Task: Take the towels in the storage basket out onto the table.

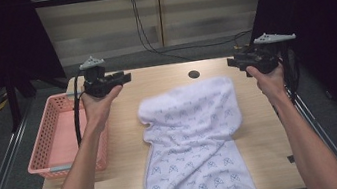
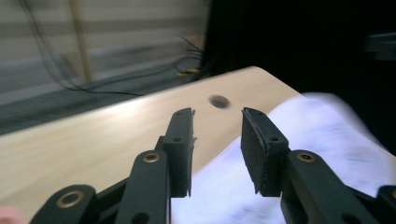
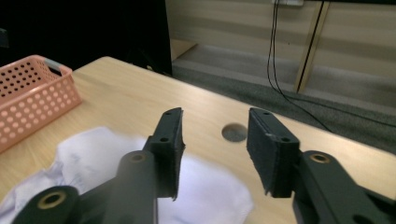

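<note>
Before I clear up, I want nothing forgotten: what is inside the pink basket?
The pink basket at the left edge of the table looks empty: its visible floor is bare. The person's left forearm crosses its right side, so that strip and the near wall's inside stay hidden.

Legible text, labels, brands, numbers, signs: none. The white cloth with a repeated small grey-blue printed motif (image 1: 193, 141) carries a pattern of fan- or umbrella-like figures with tiny marks between them; these are too small and blurred to read as letters in the high view, and in both gripper views the cloth shows as blurred white. The pink perforated plastic basket (image 1: 51, 137) bears a small grey tab on its near rim, with nothing readable on it. The light wooden tabletop (image 1: 154, 79) has a dark round hole (image 1: 194, 74) and no marking.
</note>
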`<state>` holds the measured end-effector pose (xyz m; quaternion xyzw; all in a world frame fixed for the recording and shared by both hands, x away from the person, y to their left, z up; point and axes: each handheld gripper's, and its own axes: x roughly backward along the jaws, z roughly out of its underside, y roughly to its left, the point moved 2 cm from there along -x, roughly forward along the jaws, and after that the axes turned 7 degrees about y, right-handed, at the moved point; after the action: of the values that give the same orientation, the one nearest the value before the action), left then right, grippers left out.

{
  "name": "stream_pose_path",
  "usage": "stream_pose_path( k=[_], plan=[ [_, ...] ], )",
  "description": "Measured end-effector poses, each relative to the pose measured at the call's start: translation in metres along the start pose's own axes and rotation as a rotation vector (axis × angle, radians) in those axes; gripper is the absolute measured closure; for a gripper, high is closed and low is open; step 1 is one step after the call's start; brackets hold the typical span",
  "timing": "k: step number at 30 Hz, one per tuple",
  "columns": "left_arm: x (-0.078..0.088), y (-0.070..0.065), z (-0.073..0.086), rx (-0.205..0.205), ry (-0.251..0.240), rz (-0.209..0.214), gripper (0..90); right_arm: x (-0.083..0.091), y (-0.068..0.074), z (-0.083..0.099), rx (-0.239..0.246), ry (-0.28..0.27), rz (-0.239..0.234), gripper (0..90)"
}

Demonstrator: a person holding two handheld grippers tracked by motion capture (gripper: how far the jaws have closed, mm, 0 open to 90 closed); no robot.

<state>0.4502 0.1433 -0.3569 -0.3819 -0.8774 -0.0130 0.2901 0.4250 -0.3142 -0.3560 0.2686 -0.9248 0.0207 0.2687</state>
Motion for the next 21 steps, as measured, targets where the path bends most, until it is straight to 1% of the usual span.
stream_pose_path(
  k=[1,2,3,4,5,6,7,8,9,10,11,12,13,14,15,16,17,18,19,20,21],
  plan=[
    [-0.001,-0.006,0.005,-0.009,0.01,0.016,64.4,0.002,0.0,0.006,-0.003,0.001,-0.002,55.4],
    [-0.003,-0.013,0.01,-0.02,0.019,0.047,65.3,0.004,0.001,0.012,-0.007,0.003,-0.017,55.4],
    [-0.004,-0.02,0.015,-0.04,0.035,0.053,66.0,0.007,0.003,0.018,-0.004,0.018,-0.024,55.4],
    [-0.004,-0.02,0.015,-0.04,0.035,0.053,65.9,0.01,0.006,0.025,0.003,0.022,-0.028,55.4],
    [-0.003,-0.034,0.028,-0.05,0.037,0.107,66.1,0.014,0.011,0.034,0.011,0.034,-0.05,55.3],
    [-0.003,-0.034,0.028,-0.05,0.037,0.107,66.2,0.017,0.015,0.041,0.016,0.046,-0.062,55.2],
    [0.0,-0.045,0.046,-0.039,0.045,0.142,67.2,0.022,0.023,0.052,0.023,0.056,-0.077,55.2],
    [0.0,-0.051,0.059,-0.038,0.062,0.169,68.6,0.025,0.028,0.06,0.025,0.071,-0.094,55.2],
    [0.001,-0.057,0.071,-0.043,0.082,0.185,69.6,0.031,0.036,0.074,0.039,0.092,-0.121,55.5],
    [0.0,-0.061,0.084,-0.045,0.102,0.212,72.4,0.034,0.044,0.086,0.039,0.113,-0.14,56.3],
    [0.0,-0.061,0.084,-0.045,0.102,0.212,73.8,0.034,0.044,0.086,0.039,0.113,-0.14,56.3],
    [-0.002,-0.07,0.11,-0.041,0.16,0.237,74.4,0.04,0.059,0.112,0.052,0.169,-0.191,58.9],
    [-0.003,-0.074,0.12,-0.035,0.185,0.256,76.0,0.04,0.066,0.127,0.049,0.21,-0.218,59.1],
    [-0.005,-0.081,0.137,-0.046,0.238,0.27,76.3,0.039,0.071,0.138,0.055,0.249,-0.229,59.2],
    [-0.006,-0.087,0.149,-0.064,0.277,0.283,76.3,0.037,0.079,0.155,0.069,0.308,-0.241,60.1],
    [-0.006,-0.092,0.161,-0.08,0.313,0.3,76.3,0.035,0.085,0.168,0.083,0.353,-0.25,61.5],
    [-0.006,-0.096,0.168,-0.087,0.336,0.312,76.0,0.034,0.089,0.179,0.091,0.379,-0.248,61.9],
    [-0.006,-0.1,0.179,-0.092,0.361,0.32,74.9,0.032,0.09,0.185,0.082,0.393,-0.254,62.8],
    [-0.006,-0.102,0.185,-0.09,0.381,0.333,74.5,0.03,0.092,0.192,0.086,0.412,-0.269,64.0],
    [-0.006,-0.102,0.185,-0.09,0.381,0.333,74.1,0.027,0.093,0.196,0.091,0.424,-0.27,64.2],
    [-0.005,-0.099,0.197,-0.093,0.403,0.315,72.9,0.024,0.093,0.198,0.091,0.43,-0.265,64.4]
  ],
)
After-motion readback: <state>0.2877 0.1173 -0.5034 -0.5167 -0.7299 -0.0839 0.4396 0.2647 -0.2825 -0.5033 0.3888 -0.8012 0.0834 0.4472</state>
